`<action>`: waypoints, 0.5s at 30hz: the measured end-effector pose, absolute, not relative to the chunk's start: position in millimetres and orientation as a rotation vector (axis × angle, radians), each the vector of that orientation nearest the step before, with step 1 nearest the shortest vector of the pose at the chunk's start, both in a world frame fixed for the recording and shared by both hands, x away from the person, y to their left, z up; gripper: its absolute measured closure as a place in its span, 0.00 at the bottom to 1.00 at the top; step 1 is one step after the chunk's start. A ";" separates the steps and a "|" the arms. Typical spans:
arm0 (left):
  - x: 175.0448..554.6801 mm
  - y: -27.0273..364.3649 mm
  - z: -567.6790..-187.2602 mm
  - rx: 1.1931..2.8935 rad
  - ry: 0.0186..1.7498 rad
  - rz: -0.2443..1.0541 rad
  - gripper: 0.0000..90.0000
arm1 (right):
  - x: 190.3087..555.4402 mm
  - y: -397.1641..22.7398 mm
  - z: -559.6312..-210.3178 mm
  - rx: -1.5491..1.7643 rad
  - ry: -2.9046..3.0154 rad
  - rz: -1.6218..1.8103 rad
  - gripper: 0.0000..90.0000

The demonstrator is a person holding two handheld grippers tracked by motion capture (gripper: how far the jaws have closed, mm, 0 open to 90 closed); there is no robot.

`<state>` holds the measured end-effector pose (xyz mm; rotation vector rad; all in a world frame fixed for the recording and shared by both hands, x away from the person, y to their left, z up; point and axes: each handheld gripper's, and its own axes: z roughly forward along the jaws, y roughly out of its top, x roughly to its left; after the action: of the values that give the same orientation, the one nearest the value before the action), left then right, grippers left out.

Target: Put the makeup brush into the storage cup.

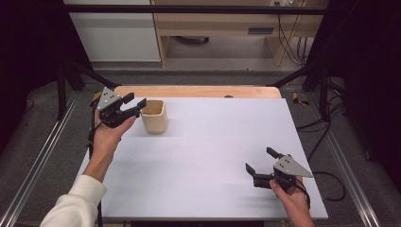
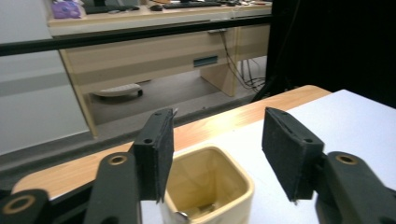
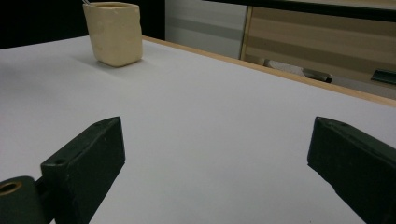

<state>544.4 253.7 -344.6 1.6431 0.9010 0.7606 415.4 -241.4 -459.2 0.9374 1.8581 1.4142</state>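
A cream square cup (image 1: 154, 117) stands upright on the white table top (image 1: 208, 161) near its far left corner. My left gripper (image 1: 135, 101) hovers at the cup's left rim with its jaws apart. In the left gripper view, the cup (image 2: 210, 182) sits below and between the two black pads (image 2: 156, 149), which do not touch it. A small shiny object (image 2: 182, 215) lies at its bottom. My right gripper (image 1: 259, 159) rests low at the near right, open with nothing between its jaws. Its own view shows the cup (image 3: 114, 32) far off across the bare surface.
A wooden strip (image 1: 198, 91) runs along the table's far edge. Beyond it are the floor and a wooden desk (image 1: 222, 23). Metal rails (image 1: 42, 151) and black frame legs flank both sides. Cables (image 1: 331, 182) lie on the floor at the right.
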 end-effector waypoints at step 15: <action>541.9 240.3 -347.4 1.683 0.823 0.724 0.30 | 415.6 -242.3 -459.0 0.941 1.859 1.408 0.05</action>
<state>541.9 240.3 -347.4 1.6834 0.8234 0.7237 415.6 -242.3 -459.0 0.9414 1.8595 1.4080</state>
